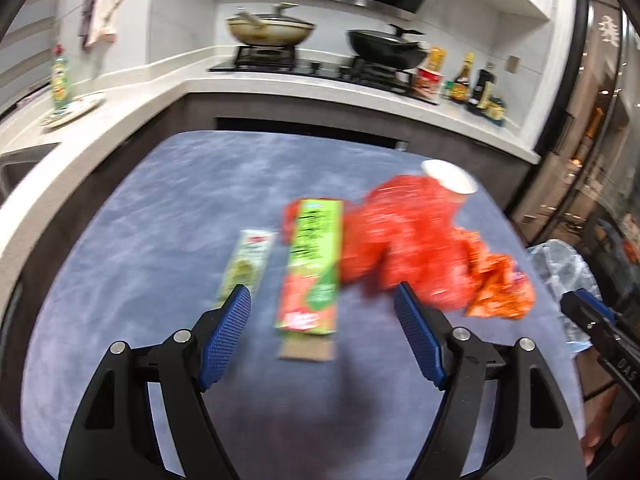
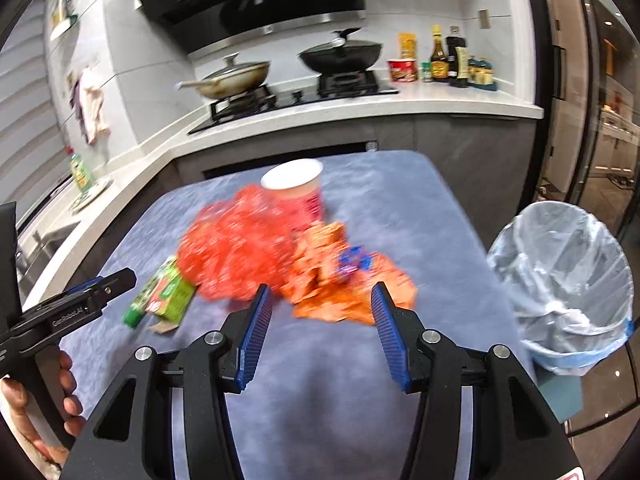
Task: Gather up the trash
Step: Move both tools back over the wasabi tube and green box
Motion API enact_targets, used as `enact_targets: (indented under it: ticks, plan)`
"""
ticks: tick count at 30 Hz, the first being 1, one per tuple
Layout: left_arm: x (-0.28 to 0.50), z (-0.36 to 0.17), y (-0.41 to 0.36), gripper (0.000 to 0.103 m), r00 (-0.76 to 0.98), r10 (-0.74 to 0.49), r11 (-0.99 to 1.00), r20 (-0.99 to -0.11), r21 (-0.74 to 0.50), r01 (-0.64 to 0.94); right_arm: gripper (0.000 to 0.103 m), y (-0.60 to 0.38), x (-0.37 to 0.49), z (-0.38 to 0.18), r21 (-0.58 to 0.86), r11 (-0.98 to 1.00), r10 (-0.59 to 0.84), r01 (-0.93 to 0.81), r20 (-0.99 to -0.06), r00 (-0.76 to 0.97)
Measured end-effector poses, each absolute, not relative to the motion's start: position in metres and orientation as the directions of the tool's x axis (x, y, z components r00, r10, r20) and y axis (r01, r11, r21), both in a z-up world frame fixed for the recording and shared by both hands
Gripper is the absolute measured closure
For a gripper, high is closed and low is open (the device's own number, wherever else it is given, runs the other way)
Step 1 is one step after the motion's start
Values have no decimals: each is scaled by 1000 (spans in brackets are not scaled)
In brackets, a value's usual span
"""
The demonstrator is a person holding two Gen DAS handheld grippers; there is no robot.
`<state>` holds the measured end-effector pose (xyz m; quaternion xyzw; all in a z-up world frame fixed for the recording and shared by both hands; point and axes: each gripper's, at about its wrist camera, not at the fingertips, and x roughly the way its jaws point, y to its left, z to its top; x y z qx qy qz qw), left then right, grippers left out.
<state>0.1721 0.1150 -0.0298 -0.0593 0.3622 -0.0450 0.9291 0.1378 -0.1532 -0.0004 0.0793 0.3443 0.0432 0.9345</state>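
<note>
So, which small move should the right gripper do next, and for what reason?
Probably ease the right gripper forward and down onto the orange wrapper. Its jaws are open and empty, the wrapper lies just ahead of them on the blue table, and the lined trash bin stands close on that side.

A table (image 1: 132, 216) covered in a mottled blue-grey cloth is being shown in front of the kitchen counter. Five pieces of trash are being carried on it. A narrow pale green sachet (image 1: 246, 264) is being seen lying flat, just beside a green and red carton (image 1: 314, 272) whose brown end flap is lying open toward the camera. A crumpled red plastic bag (image 1: 404, 236) is touching the carton's far end. A white-rimmed paper cup (image 2: 298, 192) is being partly hidden behind the bag, and an orange crumpled wrapper (image 2: 340, 284) is touching the bag's other side.
</note>
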Motion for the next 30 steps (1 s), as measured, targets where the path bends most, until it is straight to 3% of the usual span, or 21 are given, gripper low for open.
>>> enact_targets:
  ticks: [26,28,30]
  plan:
    - [196,-89,178,28,647,-63,992,-760,-119,-43,51,-22,159,-44,214,950,311,-227,-702,640]
    - [201,-95,178,30,637,-63,992,-768,-116,-41,51,-13,165,-47,212,947,318,-240,-703,636]
    - [204,-99,178,40,627,-71,993,-776,-117,-32,51,-6,171,-50,218,945,326,-245,-708,627]
